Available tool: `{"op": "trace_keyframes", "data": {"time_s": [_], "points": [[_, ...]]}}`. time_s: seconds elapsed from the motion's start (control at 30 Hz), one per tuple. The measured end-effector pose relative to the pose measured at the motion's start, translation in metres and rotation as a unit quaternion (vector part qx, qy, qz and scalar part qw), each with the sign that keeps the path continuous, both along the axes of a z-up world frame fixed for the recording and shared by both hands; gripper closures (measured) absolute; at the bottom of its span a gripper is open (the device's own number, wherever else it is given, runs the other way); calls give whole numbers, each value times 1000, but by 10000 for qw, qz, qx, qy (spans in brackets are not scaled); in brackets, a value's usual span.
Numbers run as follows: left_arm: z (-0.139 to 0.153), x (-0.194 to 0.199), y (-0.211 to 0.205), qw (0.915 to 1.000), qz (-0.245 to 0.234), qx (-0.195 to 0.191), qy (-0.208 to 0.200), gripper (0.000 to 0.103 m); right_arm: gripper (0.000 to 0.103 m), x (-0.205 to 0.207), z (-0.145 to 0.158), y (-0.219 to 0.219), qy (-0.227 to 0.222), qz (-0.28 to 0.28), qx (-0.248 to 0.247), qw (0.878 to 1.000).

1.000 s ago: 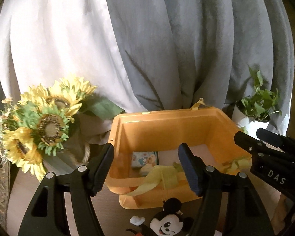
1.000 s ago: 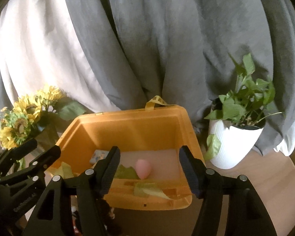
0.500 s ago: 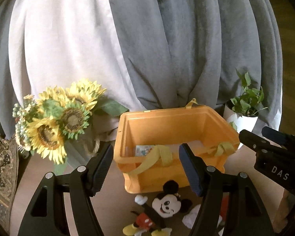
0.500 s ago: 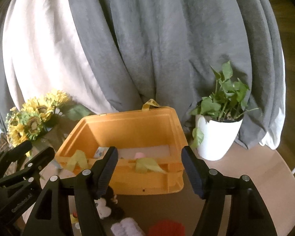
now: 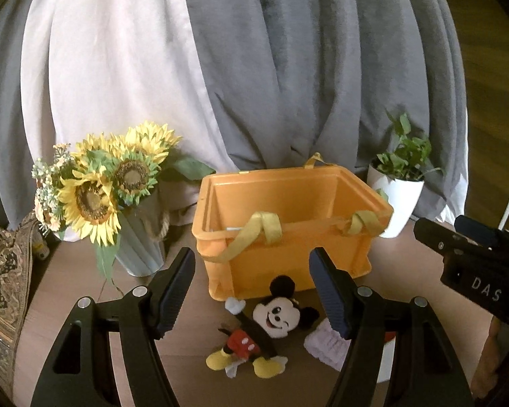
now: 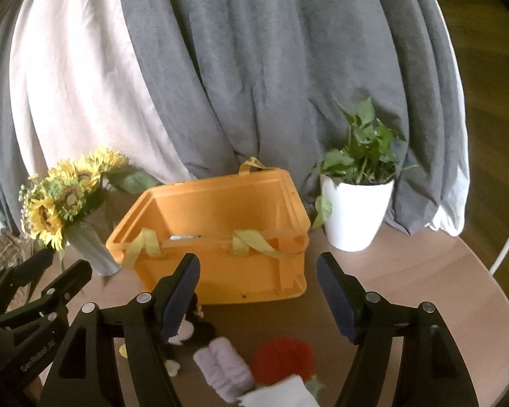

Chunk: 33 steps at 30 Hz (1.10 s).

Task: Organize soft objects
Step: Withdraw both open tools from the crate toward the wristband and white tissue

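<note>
orange box (image 5: 288, 237) waits on the worktop (image 6: 407, 271). both hand-held grippers, left (image 5: 251, 293) and right (image 6: 258, 293), are wide open, holding nothing. next, i think: grab the mouse toy (image 5: 271, 325).

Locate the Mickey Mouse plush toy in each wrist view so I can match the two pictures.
Left wrist view: the Mickey Mouse plush toy lies face up, bottom centre, just in front of the orange plastic crate.
Right wrist view: only part shows, bottom left, mostly hidden behind a finger of the right hand-held gripper.
Shared landmark: the orange plastic crate with yellow straps.
</note>
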<state>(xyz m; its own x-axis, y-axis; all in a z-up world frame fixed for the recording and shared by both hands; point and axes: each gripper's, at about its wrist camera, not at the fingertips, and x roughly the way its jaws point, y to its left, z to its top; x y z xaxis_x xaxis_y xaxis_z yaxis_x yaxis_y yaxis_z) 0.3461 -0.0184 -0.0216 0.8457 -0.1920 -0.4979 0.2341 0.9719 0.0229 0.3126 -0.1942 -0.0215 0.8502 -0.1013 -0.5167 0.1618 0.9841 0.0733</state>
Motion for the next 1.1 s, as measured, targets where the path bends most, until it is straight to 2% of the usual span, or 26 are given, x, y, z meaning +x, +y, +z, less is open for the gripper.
{"op": "trace_keyframes", "data": {"time_s": [0.23,0.37,0.53,1.1], "points": [[-14,-12,3,9998,-197,100,23,32,31,-21,-7,4,-3,-229,-110,9997],[-23,-15,3,9991,-408,83,122,32,26,-30,-13,8,20,-340,-171,9993],[-35,-18,0,9968,-748,186,227,32,26,-42,-22,12,67,-465,-238,9986],[-76,-22,-26,9802,-1828,484,592,32,26,-72,-68,6,763,-1091,63,9911]]}}
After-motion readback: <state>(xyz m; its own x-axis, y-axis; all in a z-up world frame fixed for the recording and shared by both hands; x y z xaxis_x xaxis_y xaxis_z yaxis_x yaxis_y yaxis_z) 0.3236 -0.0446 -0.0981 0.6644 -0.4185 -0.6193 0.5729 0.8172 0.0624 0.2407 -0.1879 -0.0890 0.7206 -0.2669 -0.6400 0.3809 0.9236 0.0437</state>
